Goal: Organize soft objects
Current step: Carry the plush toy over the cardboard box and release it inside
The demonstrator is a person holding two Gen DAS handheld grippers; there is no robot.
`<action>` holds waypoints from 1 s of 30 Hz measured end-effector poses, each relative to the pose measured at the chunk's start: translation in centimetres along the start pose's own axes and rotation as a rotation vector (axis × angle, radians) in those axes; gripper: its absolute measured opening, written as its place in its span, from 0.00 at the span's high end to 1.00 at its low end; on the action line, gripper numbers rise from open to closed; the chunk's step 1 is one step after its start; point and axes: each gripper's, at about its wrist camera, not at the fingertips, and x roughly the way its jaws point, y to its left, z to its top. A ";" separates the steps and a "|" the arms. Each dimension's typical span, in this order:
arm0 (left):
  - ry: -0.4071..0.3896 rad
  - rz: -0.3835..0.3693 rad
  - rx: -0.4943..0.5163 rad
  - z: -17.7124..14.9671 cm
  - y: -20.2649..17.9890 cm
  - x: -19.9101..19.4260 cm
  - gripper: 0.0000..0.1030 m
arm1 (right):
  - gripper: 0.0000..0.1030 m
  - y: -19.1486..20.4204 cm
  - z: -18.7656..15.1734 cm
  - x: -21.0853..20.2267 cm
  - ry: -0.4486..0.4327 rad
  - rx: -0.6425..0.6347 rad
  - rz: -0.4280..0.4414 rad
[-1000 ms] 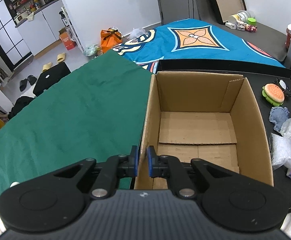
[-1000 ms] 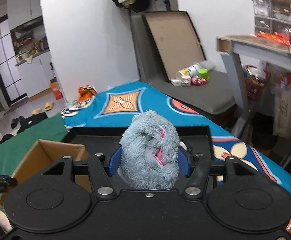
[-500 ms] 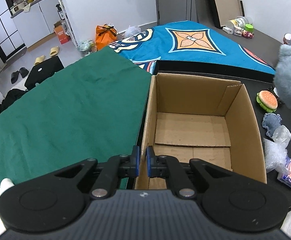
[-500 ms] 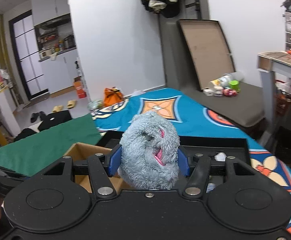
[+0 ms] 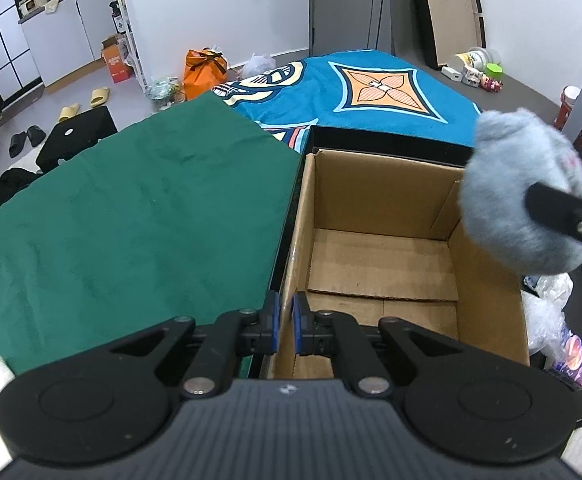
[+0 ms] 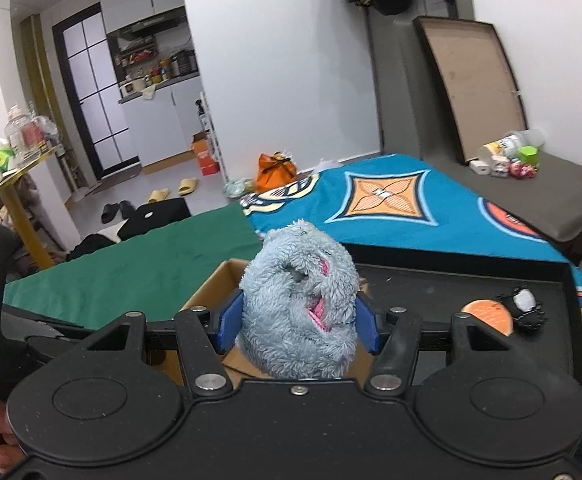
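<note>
We had the blue plush toy clenched between the jaws of our right gripper, hanging at the right of the left wrist view, over the right wall of the cardboard box. Our left gripper was pinched tight on that box's near left wall. The box looked empty, so nothing was stored. The burger toy, black-and-white toy and clear plastic bags waited on the black tabletop.
</note>
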 end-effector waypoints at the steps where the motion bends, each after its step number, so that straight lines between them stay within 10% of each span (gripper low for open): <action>1: -0.002 -0.004 0.000 0.0 0.0 0.0 0.94 | 0.45 0.2 -0.1 0.4 0.008 0.001 0.001; 30: 0.120 -0.086 -0.075 0.2 1.2 3.0 0.90 | 0.41 0.2 -1.9 3.7 0.126 0.087 0.027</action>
